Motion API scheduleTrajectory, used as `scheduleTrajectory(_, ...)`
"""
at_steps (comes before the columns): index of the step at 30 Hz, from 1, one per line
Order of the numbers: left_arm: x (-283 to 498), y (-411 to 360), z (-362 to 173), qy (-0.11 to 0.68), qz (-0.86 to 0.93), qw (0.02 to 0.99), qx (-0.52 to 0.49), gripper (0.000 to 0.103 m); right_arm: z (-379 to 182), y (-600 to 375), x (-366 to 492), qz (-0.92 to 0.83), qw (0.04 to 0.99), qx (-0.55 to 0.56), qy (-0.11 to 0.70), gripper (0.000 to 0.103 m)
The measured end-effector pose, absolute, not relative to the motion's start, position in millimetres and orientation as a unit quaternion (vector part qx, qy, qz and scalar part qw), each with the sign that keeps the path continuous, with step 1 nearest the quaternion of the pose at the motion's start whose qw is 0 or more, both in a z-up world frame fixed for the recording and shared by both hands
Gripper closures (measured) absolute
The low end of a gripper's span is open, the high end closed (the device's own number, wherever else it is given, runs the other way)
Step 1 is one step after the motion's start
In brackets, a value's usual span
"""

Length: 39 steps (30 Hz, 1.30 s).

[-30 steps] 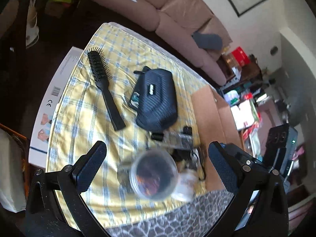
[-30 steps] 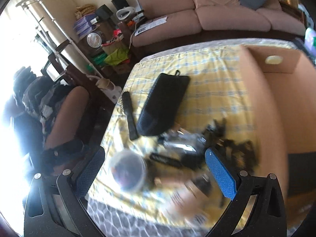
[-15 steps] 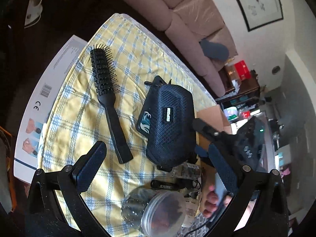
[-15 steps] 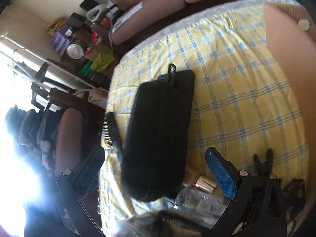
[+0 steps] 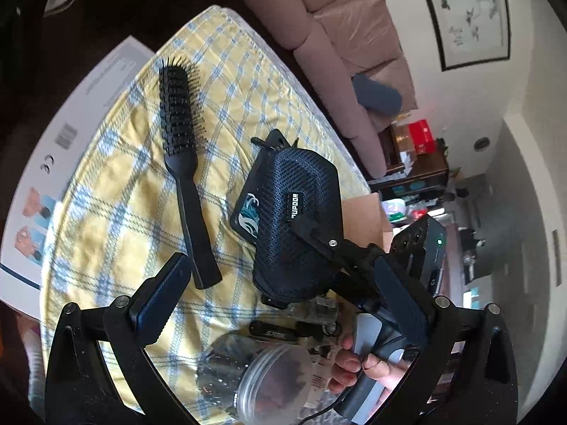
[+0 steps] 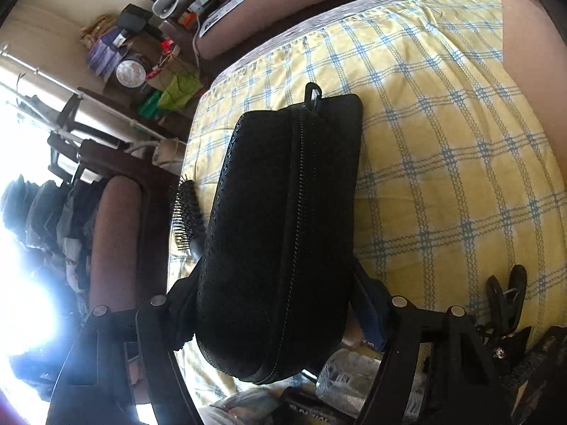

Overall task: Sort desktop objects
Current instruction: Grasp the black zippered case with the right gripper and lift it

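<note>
My right gripper (image 6: pixel 276 315): jaws closing around the black mesh zip pouch (image 6: pixel 283 233); contact unclear.
My left gripper (image 5: pixel 283 301): spread wide, holding nothing.
Pouch: mid-cloth, long axis near to far, zip pull at far end.
Left to sort: near clear jar (image 5: pixel 269 379), black hairbrush (image 5: pixel 182 163) left.
Cardboard box (image 6: pixel 531 53): far right, nothing visibly sorted.
</note>
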<state>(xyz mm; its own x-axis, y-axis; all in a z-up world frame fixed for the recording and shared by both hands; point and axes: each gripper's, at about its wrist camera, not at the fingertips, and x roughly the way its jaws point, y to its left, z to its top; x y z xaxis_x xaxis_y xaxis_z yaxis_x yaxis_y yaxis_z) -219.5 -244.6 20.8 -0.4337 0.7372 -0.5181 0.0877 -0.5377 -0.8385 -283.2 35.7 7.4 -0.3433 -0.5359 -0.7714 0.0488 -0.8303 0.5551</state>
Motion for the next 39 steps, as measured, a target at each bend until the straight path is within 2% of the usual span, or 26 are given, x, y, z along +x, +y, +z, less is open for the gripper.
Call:
scheduleTrajectory(6, -221.8, -235.3, 7.9, -0.477, 0.688, 0.263, -0.481, 0.000, 20.5, 59.8, -275.1, -0.774, 0.210, 0.521, -0.292, 0.030)
scheduleTrajectory(10, -225.2, -230.7, 6.1, -0.480, 0.683, 0.272, -0.479, 0.000, 31.3, 68.2, -264.9, -0.755, 0.234, 0.517, -0.327, 0.030)
scheduleTrajectory(19, -230.3, -231.4, 4.5, -0.486, 0.685, 0.265, -0.474, 0.000, 63.0, 72.0, -238.0, -0.734, 0.269, 0.505, -0.366, 0.029)
scheduleTrajectory(27, -224.9, -224.8, 21.2, -0.541, 0.639, 0.333, -0.434, 0.000, 85.5, 88.7, -214.7, -0.714, 0.302, 0.483, -0.407, 0.030)
scheduleTrajectory(34, -222.1, -184.6, 68.1, -0.485, 0.671, 0.368, -0.423, 0.000, 117.7, 125.1, -193.6, -0.724, 0.306, 0.462, -0.411, 0.030)
scheduleTrajectory(39, -230.0, -113.9, 99.3, -0.443, 0.673, 0.378, -0.456, 0.000, 140.6, 181.0, -184.5, -0.741, 0.289, 0.436, -0.421, 0.030)
